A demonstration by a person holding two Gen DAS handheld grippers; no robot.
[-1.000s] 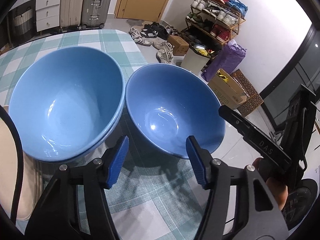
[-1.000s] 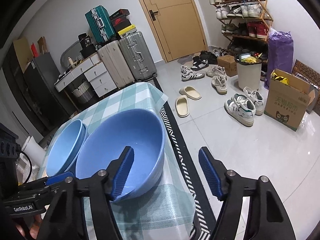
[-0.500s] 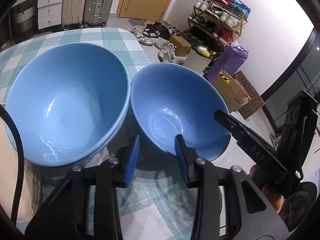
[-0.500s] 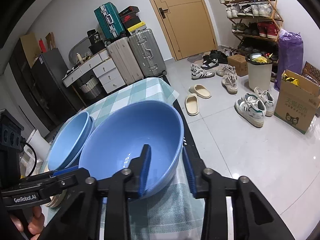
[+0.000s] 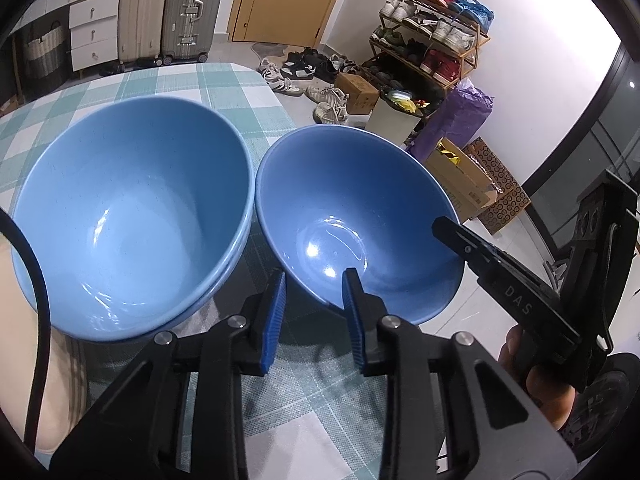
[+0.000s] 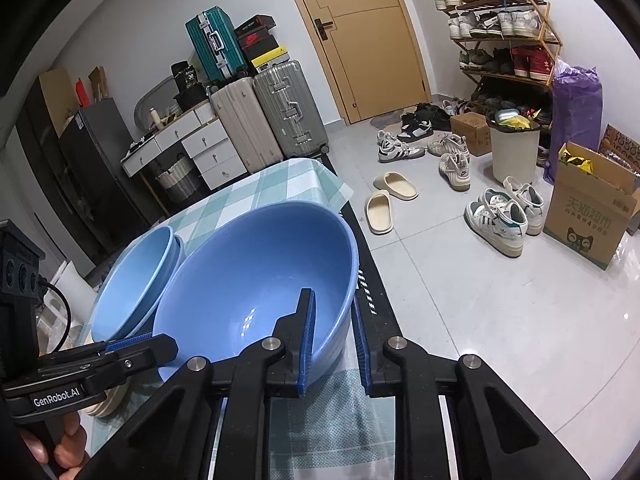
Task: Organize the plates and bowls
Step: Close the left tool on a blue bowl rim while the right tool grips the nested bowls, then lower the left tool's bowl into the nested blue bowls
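A single blue bowl (image 5: 356, 216) sits near the table's edge, right of a stack of two nested blue bowls (image 5: 132, 216). My left gripper (image 5: 314, 312) is shut on the single bowl's near rim, one finger inside and one outside. My right gripper (image 6: 334, 340) is shut on the same bowl (image 6: 256, 280) at its opposite rim, also one finger each side. The stack also shows in the right wrist view (image 6: 136, 280). Each gripper shows in the other's view, the right one (image 5: 500, 280) and the left one (image 6: 132, 350).
The table has a green-and-white checked cloth (image 5: 320, 420). Cream plates (image 5: 60, 392) lie at the near left under the stack. The table edge (image 6: 380, 300) drops to a tiled floor with shoes, boxes and a bin. Suitcases and drawers stand behind.
Both grippers moved in onto the single bowl's rim and closed from wide open to gripping it. The bowls have not visibly shifted.
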